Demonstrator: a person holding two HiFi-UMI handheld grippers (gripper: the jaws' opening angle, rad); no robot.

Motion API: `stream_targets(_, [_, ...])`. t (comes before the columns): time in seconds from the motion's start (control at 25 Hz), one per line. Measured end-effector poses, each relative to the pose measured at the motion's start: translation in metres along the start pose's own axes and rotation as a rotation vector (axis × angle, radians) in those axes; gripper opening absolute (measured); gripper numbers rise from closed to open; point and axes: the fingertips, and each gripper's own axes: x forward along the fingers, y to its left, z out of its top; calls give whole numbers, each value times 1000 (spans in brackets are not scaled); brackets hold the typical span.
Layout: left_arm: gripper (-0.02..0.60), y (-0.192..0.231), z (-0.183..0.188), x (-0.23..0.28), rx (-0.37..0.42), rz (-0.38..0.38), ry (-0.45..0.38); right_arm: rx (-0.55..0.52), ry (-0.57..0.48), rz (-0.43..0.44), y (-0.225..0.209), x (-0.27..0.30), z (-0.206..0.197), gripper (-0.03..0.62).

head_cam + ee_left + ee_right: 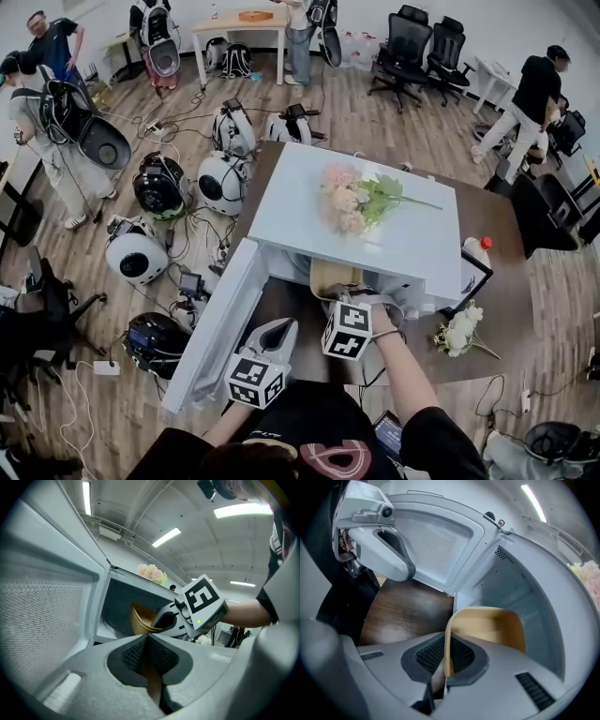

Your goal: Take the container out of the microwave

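A tan container [330, 276] sits tilted at the mouth of the white microwave [412, 234], whose door [217, 328] hangs open to the left. My right gripper [339, 294] is shut on the container's near rim; in the right gripper view the rim [448, 644] stands between the pads of the right gripper [446, 641]. In the left gripper view the container [139, 618] shows in the cavity beside the right gripper [159, 622]. My left gripper [284, 327] hovers in front of the open door, shut and empty, its pads [136, 654] together.
Pink flowers [361, 199] lie on the microwave's top. On the brown table [511, 300] are white flowers [459, 330] and a bottle with a red cap [478, 249] to the right. Helmets, cables, chairs and several people fill the floor beyond.
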Motion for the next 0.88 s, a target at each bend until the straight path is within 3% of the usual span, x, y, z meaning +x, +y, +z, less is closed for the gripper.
stream_targets(0.88, [9,-11,-11,-7,5,-19,14,53,9,36,44,-17,-5,23])
